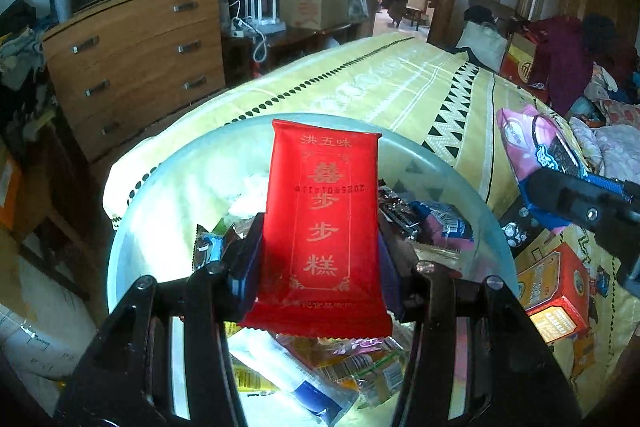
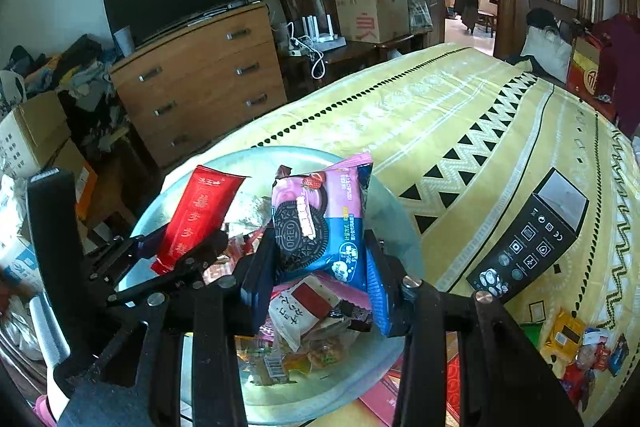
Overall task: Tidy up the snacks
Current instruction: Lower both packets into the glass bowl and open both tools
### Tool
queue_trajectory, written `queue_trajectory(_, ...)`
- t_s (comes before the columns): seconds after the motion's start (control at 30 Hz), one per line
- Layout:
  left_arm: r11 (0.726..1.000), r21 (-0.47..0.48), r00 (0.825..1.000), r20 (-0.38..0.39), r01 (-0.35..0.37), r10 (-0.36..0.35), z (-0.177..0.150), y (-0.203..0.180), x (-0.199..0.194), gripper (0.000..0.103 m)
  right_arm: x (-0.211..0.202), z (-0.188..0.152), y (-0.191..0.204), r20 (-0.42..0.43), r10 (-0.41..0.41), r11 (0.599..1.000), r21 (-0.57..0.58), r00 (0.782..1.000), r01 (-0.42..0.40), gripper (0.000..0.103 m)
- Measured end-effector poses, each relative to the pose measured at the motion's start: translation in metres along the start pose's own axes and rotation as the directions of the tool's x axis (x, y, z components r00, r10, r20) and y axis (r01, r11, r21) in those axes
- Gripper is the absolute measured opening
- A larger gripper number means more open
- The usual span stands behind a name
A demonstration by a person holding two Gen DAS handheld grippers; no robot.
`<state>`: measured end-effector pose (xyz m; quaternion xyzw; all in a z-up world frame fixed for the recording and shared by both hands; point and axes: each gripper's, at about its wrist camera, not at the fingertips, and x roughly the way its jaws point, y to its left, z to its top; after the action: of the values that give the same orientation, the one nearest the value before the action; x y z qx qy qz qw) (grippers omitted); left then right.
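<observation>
In the left wrist view, the left gripper (image 1: 320,259) is grasping a red snack packet (image 1: 322,223) between its jaws, holding it upright with gold characters facing the camera. The packet is hanging over a clear glass bowl (image 1: 168,179) that is sitting on a bed (image 1: 400,83) spread with a yellow patterned cover. Wrapped snacks (image 1: 352,367) are lying inside the bowl. At the right edge, the right gripper (image 1: 568,195) is carrying a pink and blue Oreo packet (image 1: 532,143). An orange box (image 1: 556,291) is lying on the bed to the near right of the bowl. A wooden dresser (image 1: 136,55) is standing at the far left.

In the right wrist view, the right gripper (image 2: 320,259) is clenching its jaws on the Oreo packet (image 2: 320,215), keeping it above the bowl (image 2: 384,211). To the left, the left gripper (image 2: 188,255) is holding the red snack packet (image 2: 196,215) tilted over the bowl's left side. A black box (image 2: 528,243) is lying on the bed (image 2: 440,115) to the right, and loose snack packets (image 2: 584,347) are scattered at the near right.
</observation>
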<state>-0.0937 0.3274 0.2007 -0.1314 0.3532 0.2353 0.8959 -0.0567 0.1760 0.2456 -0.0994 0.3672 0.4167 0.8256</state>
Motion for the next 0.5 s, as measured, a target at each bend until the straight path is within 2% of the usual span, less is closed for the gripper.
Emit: queue_trajectory(0.5, 1.000, 0.000, 1.000, -0.006, -0.001, 0.001, -0.0016, 0.0013, 0.0007, 0.050, 0.0012, 0.0003, 0.0051, -0.004, -0.014, 1.000, -0.012, 1.000, 0.014, 0.044)
